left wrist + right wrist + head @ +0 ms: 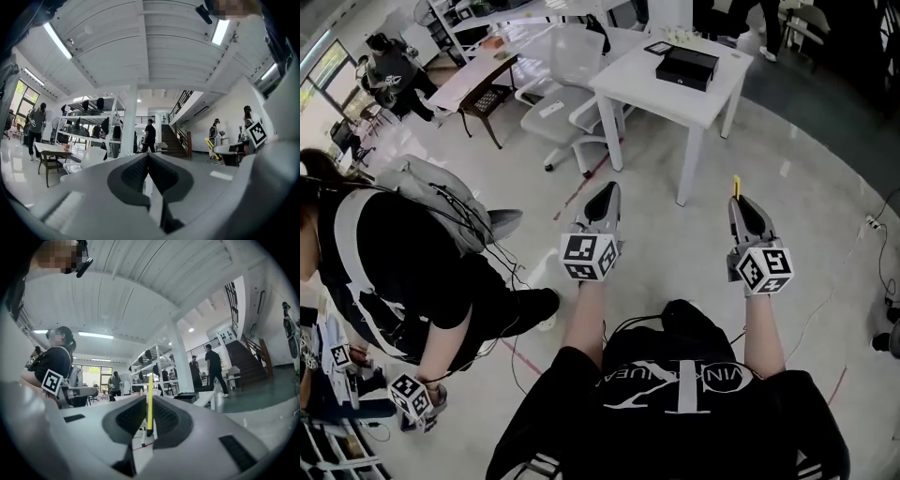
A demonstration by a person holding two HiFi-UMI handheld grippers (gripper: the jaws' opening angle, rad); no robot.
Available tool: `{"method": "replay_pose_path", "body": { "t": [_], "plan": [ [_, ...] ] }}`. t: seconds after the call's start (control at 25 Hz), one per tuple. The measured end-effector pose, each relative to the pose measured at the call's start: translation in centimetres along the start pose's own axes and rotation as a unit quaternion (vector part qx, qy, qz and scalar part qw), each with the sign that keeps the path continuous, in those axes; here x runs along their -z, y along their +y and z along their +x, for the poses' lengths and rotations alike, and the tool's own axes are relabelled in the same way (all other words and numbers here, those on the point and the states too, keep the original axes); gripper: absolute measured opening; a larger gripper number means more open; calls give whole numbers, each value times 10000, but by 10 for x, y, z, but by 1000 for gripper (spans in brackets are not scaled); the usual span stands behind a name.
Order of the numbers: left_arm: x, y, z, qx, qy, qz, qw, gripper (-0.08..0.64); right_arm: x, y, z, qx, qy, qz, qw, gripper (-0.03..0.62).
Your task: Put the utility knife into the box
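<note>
The right gripper (pixel 746 208) was clamped on the yellow utility knife (pixel 149 401) (pickup done); the left gripper (pixel 606 195) was closed, empty. The box (pixel 686 66) sat on the table (pixel 652 89) well ahead, so carrying and placing remained.

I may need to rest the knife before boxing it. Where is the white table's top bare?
The white table is bare on its near-left part, between the black box and the near edge. A narrow strip lies right of the box. The far edge is crowded with small items.
</note>
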State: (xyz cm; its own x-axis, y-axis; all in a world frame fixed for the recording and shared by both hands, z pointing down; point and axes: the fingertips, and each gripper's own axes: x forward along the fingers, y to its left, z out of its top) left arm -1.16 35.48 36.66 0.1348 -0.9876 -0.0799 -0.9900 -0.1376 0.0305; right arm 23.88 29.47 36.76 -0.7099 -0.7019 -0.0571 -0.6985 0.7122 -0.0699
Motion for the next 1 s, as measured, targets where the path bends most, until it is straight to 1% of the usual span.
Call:
{"method": "replay_pose_path", "body": {
  "t": [0.12,0.28,0.52,0.64,0.8,1.0],
  "plan": [
    [4,3,-6,-50,-4,-13,10000,11,5,4,0,-40,29,-26,10000,49],
    [1,6,-11,-47,21,1,10000,11,0,10,1,-31,5,-51,10000,49],
    [5,7,-7,-37,25,-35,10000,11,3,6,-2,24,39,-40,10000,49],
    [9,12,8,-28,-26,-87,10000,11,6,-3,5,57,49,-70,9999,49],
    [12,19,32,40,19,-31,10000,11,11,-16,27,108,67,1,9999,49],
    [13,36,66,76,31,-16,10000,11,15,-26,65,29,179,7,9998,49]
  ]
}}
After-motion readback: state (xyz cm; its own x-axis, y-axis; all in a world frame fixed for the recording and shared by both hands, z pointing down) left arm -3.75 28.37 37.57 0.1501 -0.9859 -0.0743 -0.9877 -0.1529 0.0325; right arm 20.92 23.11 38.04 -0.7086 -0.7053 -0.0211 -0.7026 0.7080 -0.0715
